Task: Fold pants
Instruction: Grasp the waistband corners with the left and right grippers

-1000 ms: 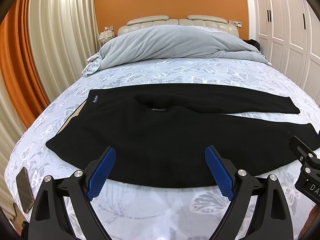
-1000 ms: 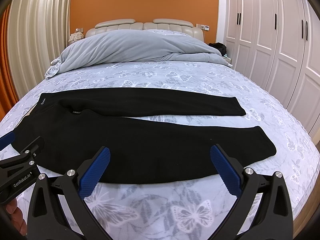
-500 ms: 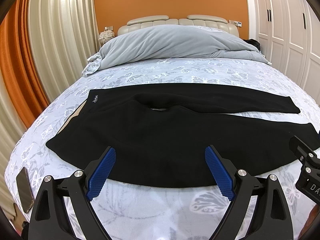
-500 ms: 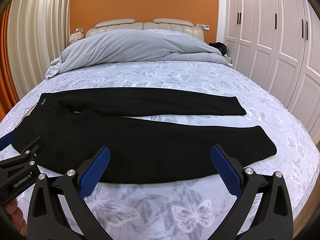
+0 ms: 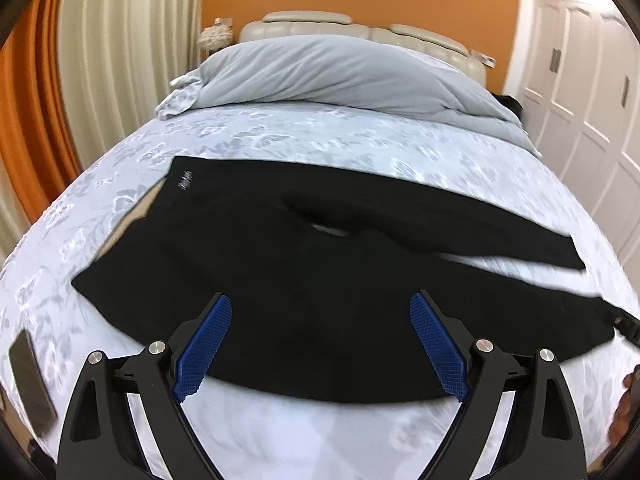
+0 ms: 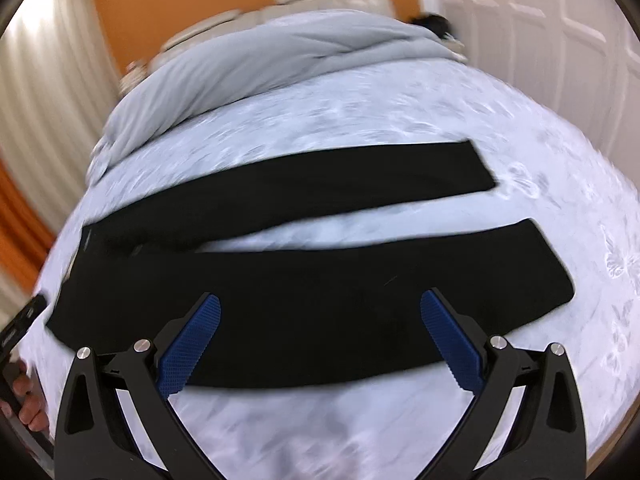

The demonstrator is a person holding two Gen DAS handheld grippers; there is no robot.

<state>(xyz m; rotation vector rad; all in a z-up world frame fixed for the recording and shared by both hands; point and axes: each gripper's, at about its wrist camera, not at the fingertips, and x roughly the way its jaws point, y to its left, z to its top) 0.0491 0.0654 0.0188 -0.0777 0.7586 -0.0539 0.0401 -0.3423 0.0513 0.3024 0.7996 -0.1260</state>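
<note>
Both views have swung closer to the pants point(image 5: 304, 280); only the right wrist shows both hems.

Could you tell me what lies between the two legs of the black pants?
Only bare butterfly-print bedsheet shows between the far leg and near leg, clearest in the right wrist view.

Matt black cloth pants point(image 5: 304, 280) on printed cloth bedspread point(image 5: 320, 144); beyond the pants, soft grey duvet point(image 5: 340, 76).
</note>
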